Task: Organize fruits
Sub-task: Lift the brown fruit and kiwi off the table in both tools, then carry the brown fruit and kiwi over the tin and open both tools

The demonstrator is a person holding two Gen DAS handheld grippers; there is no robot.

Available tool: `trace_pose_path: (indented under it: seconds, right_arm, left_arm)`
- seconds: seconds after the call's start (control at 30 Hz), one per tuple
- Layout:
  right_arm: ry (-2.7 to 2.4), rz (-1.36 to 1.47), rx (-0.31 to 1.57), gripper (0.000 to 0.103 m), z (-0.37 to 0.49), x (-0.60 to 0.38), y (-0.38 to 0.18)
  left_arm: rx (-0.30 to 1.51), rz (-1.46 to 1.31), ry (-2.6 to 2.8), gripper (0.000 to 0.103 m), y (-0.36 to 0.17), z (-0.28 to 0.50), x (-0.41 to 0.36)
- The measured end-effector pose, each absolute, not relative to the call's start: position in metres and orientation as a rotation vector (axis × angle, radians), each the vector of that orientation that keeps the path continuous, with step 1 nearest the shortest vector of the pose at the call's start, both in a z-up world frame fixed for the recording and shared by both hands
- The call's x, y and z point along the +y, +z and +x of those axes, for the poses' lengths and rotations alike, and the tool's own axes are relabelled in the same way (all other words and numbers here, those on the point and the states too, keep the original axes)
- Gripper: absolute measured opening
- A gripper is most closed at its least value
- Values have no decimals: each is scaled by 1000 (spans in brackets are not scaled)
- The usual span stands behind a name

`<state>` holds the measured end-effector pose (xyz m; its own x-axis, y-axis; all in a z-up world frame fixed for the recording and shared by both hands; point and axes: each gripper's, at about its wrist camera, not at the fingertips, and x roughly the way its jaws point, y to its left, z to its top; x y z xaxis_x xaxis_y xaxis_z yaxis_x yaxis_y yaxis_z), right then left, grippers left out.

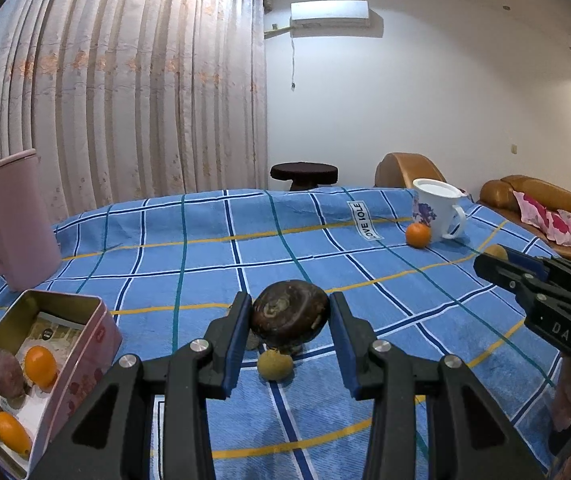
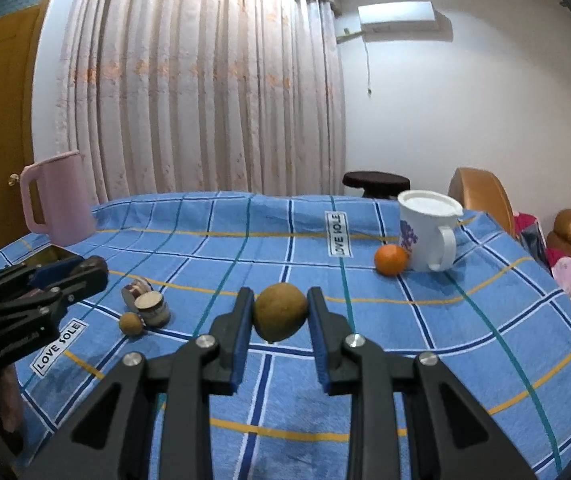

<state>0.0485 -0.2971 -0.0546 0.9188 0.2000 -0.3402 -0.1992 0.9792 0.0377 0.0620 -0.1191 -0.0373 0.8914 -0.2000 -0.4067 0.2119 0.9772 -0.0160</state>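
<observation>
My left gripper [image 1: 289,314] is shut on a dark brown water chestnut [image 1: 290,312], held just above the blue checked cloth. A small brown longan [image 1: 275,365] lies under it. My right gripper [image 2: 280,312] is shut on a larger brown longan [image 2: 280,312], held above the cloth. An open pink tin [image 1: 97,336] at the left holds two orange kumquats [image 1: 40,366] and dark fruits. An orange [image 2: 391,259] lies by the white mug [image 2: 425,236]. A small longan [image 2: 130,323] and cut chestnut pieces [image 2: 153,307] lie at the left in the right wrist view.
A pink kettle [image 1: 9,220] stands at the far left of the table. The blue checked cloth [image 1: 425,320] covers the table. A dark round stool [image 1: 303,174] and brown sofas [image 1: 541,200] stand beyond the far edge. Curtains hang behind.
</observation>
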Motion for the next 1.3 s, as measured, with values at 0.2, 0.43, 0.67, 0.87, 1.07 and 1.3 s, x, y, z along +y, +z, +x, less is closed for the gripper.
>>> trace_pose_path:
  seconds: [0.2,0.43,0.67,0.87,1.07,1.3]
  right_arm:
    - [203,1,335,30,45,-295,-54]
    - [230,-3,342,30,43,-282,-54]
    - [296,-15,366,30,52,-254,-54]
    - [390,-7,378,30,63,-217,-45]
    - [529,-11,375,30,76,-157,-24]
    - [676,-90,391,30,88,-75,-15]
  left_arm:
    - [362,29,-216,41,-34,52,-118]
    - [366,26,-200,41,-34,50,-114]
    - [411,22,-148,41,-35,56,-93]
    - [421,6,-85,41,-29,54,-59]
    - [414,-30,44,41,-18,46,2]
    - [460,-60,173,41,-23,45,64]
